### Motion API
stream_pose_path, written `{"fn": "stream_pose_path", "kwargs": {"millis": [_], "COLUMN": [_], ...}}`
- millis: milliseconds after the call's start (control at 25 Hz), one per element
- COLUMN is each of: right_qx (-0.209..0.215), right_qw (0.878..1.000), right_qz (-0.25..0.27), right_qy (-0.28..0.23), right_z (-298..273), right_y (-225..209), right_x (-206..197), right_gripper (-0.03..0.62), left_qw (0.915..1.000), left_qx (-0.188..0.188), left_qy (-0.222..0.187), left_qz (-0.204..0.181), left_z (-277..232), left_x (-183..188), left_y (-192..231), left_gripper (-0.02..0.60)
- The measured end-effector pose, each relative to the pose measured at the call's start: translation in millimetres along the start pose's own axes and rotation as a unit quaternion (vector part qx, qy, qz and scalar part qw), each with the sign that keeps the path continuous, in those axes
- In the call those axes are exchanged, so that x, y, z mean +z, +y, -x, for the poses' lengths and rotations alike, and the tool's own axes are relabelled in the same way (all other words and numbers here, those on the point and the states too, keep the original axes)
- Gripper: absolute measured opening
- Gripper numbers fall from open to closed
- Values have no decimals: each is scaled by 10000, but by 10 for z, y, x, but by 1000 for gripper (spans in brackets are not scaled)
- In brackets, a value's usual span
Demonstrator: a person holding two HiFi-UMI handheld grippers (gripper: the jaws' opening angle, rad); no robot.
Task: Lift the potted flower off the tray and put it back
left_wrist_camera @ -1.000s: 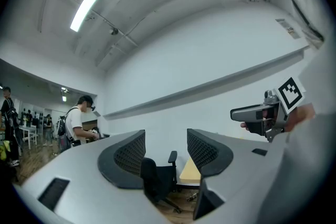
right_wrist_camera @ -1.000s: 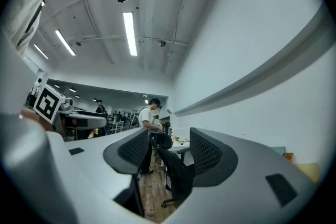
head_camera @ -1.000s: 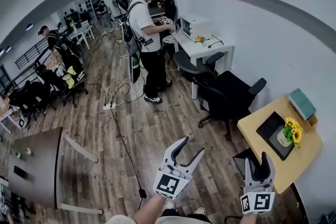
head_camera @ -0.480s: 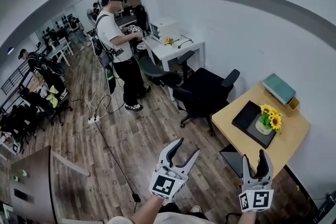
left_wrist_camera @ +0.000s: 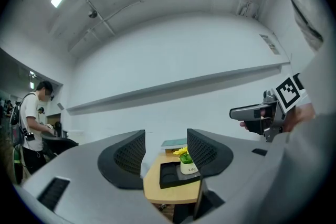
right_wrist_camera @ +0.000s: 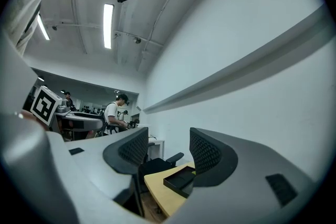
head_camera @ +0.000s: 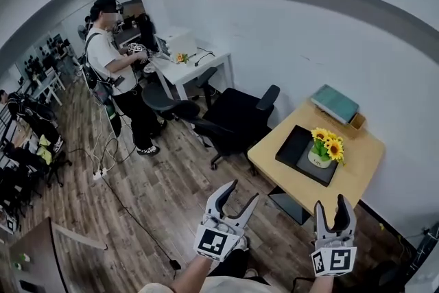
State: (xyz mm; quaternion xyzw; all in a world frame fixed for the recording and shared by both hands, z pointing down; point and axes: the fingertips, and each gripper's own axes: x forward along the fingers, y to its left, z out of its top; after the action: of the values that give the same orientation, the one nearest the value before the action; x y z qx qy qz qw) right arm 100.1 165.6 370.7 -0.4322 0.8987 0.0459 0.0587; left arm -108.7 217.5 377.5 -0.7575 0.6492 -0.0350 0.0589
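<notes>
A potted flower, yellow blooms in a white pot, stands on a black tray on a small wooden table by the white wall. My left gripper is open over the floor, well short of the table. My right gripper is open too, nearer the table's front edge. Both hold nothing. In the left gripper view the potted flower and tray show between the jaws, far off. In the right gripper view only the tray and table show; the flower is hidden.
A green box lies at the table's back. Black office chairs stand left of the table. A person stands at a white desk farther back. Cables run over the wooden floor.
The view has swung round: table, tray and flower have slid from the right edge toward the middle and look nearer. Both grippers stay open at the bottom of the head view.
</notes>
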Motion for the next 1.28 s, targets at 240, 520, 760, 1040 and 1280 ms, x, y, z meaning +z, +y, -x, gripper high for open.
{"fn": "stream_pose_path", "kwargs": {"millis": [240, 520, 760, 1040, 1280], "right_qx": [-274, -384, -362, -194, -126], "right_qw": [9995, 9987, 9983, 9969, 9954], "right_qz": [137, 249, 348, 522, 628], "right_qy": [83, 214, 303, 551, 710], "right_z": [-233, -760, -1348, -2030, -2512], "right_y": [-166, -162, -53, 135, 198], "right_x": [-27, -85, -170, -338, -436], "right_gripper": [247, 247, 247, 247, 247], "left_qw": [9993, 9985, 9981, 9977, 9971], "left_qx": [-341, -466, -458, -379, -427], "left_qy": [-107, -188, -195, -198, -168], "left_qz": [101, 223, 366, 520, 603], "left_z": [-442, -871, -1193, -1520, -1812], "left_x": [-27, -83, -205, -378, -491], "left_y": [74, 480, 984, 1578, 1935], "left_gripper": [238, 238, 238, 238, 238]}}
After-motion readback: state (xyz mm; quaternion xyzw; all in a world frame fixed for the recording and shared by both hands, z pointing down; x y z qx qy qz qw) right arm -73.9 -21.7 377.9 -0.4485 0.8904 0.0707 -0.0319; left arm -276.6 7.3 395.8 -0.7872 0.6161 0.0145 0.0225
